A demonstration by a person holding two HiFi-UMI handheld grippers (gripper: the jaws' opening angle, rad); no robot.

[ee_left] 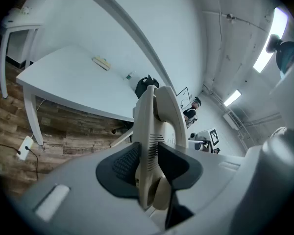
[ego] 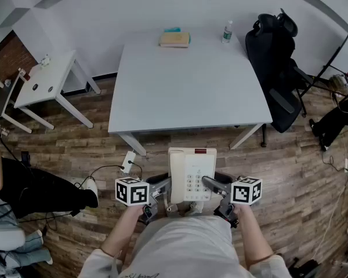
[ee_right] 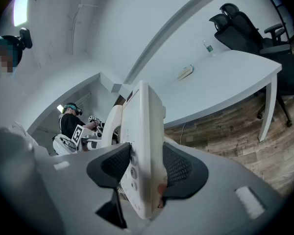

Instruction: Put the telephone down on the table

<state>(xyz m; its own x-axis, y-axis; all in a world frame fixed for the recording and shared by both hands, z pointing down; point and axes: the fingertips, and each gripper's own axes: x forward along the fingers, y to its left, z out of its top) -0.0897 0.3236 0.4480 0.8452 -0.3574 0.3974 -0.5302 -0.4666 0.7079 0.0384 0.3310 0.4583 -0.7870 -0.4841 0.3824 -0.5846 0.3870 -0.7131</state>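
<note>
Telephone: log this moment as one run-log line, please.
telephone: held in air, short of table | left gripper: shut on telephone | right gripper: shut on telephone | placing: not yet done

Head view looks steeply down from over the person, the table (ego: 191,80) just ahead. Both gripper views ride low behind their jaws, tight on the telephone (ee_left: 148,131), facing forward — all three share that table.

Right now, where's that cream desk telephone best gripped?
By its long side edges, one gripper from each side: the cream desk telephone is broad but thin-edged, so each edge fits between jaws, as the left gripper and right gripper show.
</note>
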